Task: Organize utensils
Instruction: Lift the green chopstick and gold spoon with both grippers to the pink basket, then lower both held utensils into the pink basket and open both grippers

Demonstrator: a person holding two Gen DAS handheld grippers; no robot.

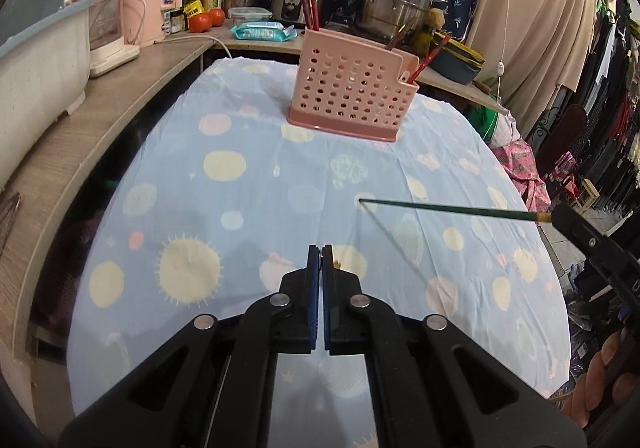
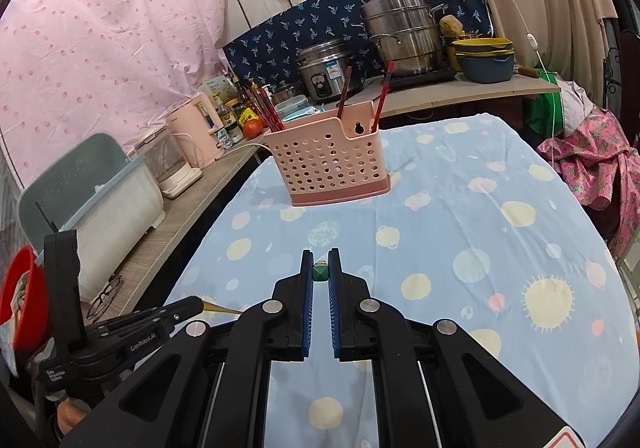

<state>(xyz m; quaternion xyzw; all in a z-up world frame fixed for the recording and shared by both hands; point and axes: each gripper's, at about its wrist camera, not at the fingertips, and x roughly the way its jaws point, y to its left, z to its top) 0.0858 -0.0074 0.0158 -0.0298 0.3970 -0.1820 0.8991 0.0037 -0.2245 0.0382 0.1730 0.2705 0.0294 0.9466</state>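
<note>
A pink perforated utensil holder (image 1: 352, 91) stands at the far end of the blue dotted tablecloth (image 1: 248, 207); it also shows in the right wrist view (image 2: 330, 163). Red and brown chopsticks (image 2: 382, 95) stick up from it. My right gripper (image 2: 320, 268) is shut on a green chopstick (image 2: 320, 272), seen end-on between its pads. In the left wrist view that green chopstick (image 1: 448, 207) juts left from the right gripper (image 1: 560, 217) above the cloth. My left gripper (image 1: 321, 260) is shut on a thin yellowish chopstick (image 2: 222, 310), whose tip shows in the right wrist view.
A wooden counter (image 1: 120, 87) runs along the left with a white dish rack (image 1: 36, 59), pink kettle (image 1: 152, 3), tomatoes (image 1: 206, 19) and bottles. A rice cooker (image 2: 324, 67), steel pots (image 2: 404, 31) and bowls (image 2: 484, 59) stand at the back. Clothes hang at the right (image 1: 600, 87).
</note>
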